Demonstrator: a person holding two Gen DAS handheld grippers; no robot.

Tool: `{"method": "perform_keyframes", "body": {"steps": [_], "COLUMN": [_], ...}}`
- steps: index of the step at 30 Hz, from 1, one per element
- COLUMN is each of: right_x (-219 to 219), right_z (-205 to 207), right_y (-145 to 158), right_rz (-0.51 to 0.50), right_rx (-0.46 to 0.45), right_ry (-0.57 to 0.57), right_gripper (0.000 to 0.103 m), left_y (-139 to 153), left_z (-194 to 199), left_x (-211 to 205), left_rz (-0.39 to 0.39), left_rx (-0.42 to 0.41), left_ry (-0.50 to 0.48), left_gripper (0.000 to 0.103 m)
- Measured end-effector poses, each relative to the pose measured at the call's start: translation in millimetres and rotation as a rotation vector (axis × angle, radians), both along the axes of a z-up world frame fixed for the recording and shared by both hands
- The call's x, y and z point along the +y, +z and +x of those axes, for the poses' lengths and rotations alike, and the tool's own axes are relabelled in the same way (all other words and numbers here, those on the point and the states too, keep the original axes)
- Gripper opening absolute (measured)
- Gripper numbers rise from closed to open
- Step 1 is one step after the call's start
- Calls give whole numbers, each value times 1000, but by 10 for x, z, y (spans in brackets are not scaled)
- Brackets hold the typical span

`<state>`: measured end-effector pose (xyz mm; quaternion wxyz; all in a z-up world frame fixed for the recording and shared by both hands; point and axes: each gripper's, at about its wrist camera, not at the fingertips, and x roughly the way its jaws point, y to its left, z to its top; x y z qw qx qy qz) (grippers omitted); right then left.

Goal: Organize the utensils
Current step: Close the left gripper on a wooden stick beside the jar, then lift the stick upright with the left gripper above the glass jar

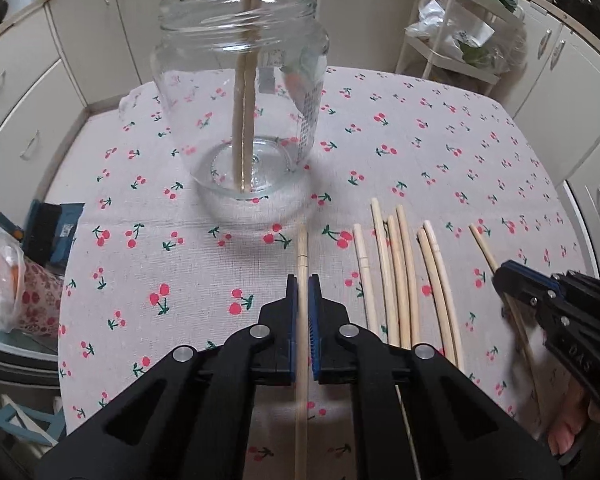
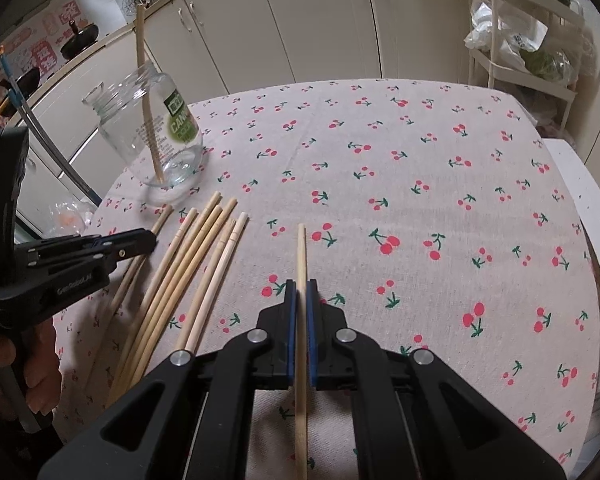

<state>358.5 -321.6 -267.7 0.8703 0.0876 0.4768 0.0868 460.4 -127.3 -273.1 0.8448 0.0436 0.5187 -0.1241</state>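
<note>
wooden chopstick [image 1: 302, 264] in left tongs [image 1: 303, 280]

Both views are evenly and fairly brightly lit by soft indoor light with no single strong source visible. Shadows are faint: a pale grey smudge lies on the cherry-print cloth surface [image 1: 400, 152] just near and right of the clear glass jar [image 1: 240, 92], and thin soft shadows edge the loose pale wooden chopsticks [image 2: 188, 276]. The jar's rim and base carry small white glints. Fisheye distortion bends the cream cabinet doors [image 1: 24, 92] and the surface's outline into curves, and black vignetting fills the corners. The centre is sharp; in the left wrist view the right black gripper [image 1: 500, 276] looks slightly smeared.
</note>
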Motion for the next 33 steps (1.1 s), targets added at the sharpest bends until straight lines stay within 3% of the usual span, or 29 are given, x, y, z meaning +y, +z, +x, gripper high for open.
{"method": "perform_keyframes", "body": {"steps": [9, 12, 16, 22, 25, 33], "right_x": [144, 6, -149, -218, -218, -34], "right_z": [-16, -12, -45, -157, -250, -336], "right_y": [5, 1, 96, 277, 480, 1369], "right_rz": [-106, -2, 135, 243, 274, 338], "right_rx": [-28, -15, -63, -183, -274, -615], "right_ry": [37, -1, -48, -103, -147, -225], "right_gripper": [6, 6, 6, 6, 6, 6], "left_y": [1, 69, 519, 1305, 1604, 1931], "left_z": [9, -19, -226, -357, -304, -81], "left_x": [-94, -2, 296, 662, 751, 872], "left_rz": [73, 23, -140, -291, -327, -418], "left_rx": [-18, -24, -172, -436, -537, -646], "left_ry": [-30, -11, 12, 89, 139, 240], "left_gripper": [5, 5, 5, 5, 5, 5]}}
